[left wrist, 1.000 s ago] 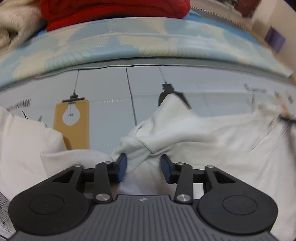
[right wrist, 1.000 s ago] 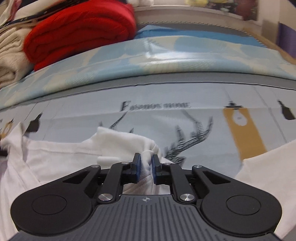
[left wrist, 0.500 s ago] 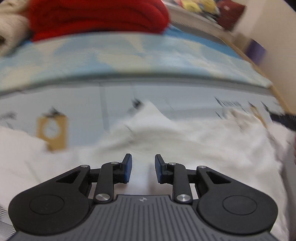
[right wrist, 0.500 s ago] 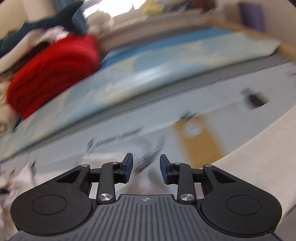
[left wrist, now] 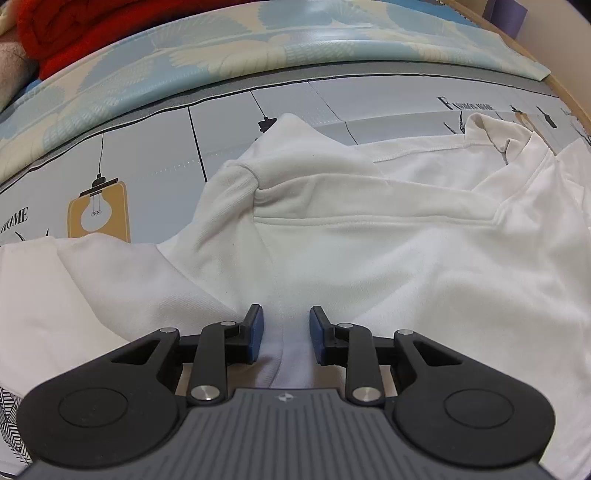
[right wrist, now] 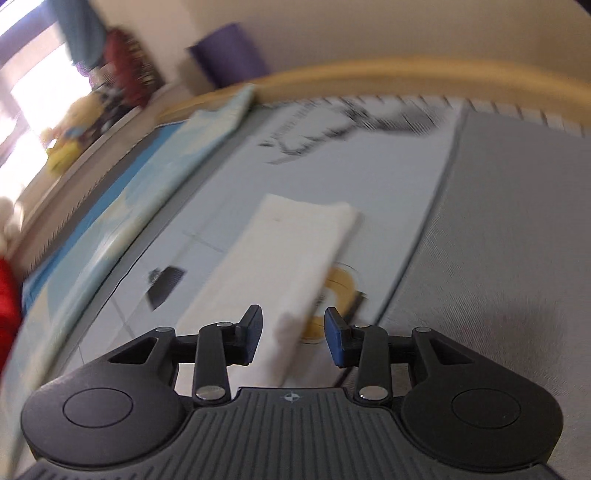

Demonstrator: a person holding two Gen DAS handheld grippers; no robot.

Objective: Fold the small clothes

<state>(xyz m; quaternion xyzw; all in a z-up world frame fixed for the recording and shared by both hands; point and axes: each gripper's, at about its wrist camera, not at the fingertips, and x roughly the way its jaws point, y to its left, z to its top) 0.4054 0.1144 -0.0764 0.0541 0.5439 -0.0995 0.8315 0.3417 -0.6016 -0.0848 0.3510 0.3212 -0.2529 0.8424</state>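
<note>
A white garment [left wrist: 369,236] lies spread on the printed sheet, with a sleeve folded across its upper part. My left gripper [left wrist: 284,328] is open just above the garment's near part, and cloth shows between the jaws. In the blurred right wrist view a long white sleeve [right wrist: 288,254] lies stretched out on the sheet. My right gripper [right wrist: 293,328] is open over the sleeve's near end and holds nothing.
A pale blue patterned mat [left wrist: 258,40] runs along the far side with a red blanket [left wrist: 62,26] on it. The sheet has lamp prints [left wrist: 98,214]. A grey fabric area [right wrist: 509,236] and a wooden edge [right wrist: 369,74] lie to the right.
My right gripper let go of the white cloth, opened and swung right to the sleeve. My left gripper stayed open and moved over the garment, which now lies flatter.
</note>
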